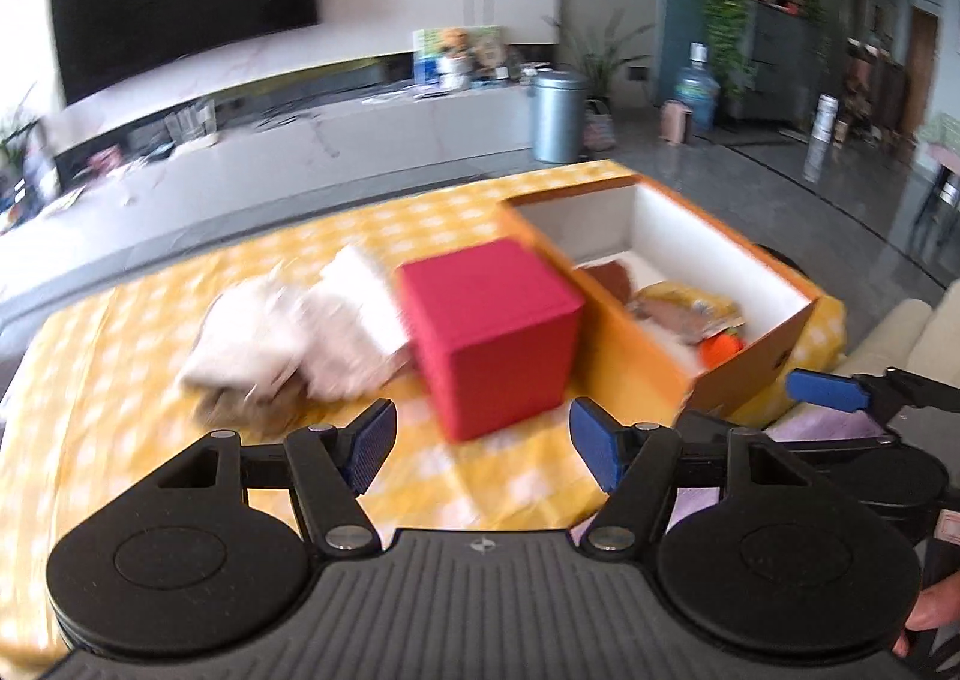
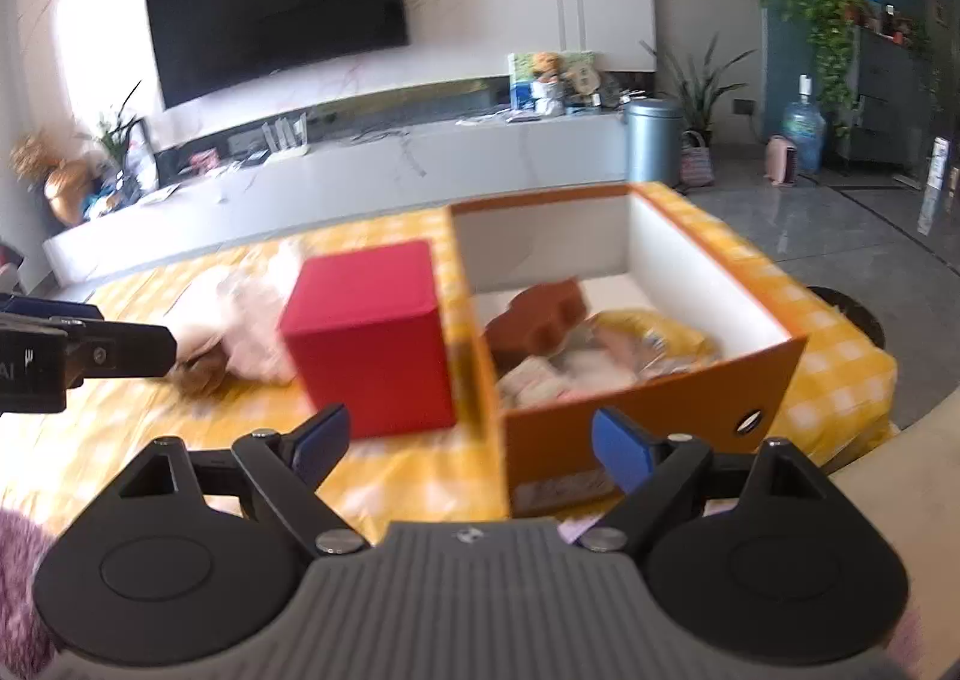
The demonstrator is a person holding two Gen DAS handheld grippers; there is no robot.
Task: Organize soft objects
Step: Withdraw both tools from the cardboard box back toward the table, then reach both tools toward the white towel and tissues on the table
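Both grippers hover empty over the yellow tablecloth (image 1: 150, 380).
Left gripper (image 1: 483, 443) and right gripper (image 2: 471, 443) gape wide; red box (image 2: 369, 338) beside orange box (image 2: 630, 410), near the far right corner.

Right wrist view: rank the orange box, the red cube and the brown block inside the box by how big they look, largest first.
1. orange box
2. red cube
3. brown block
The block sits farther back, partly hidden, so its true size is unsure.
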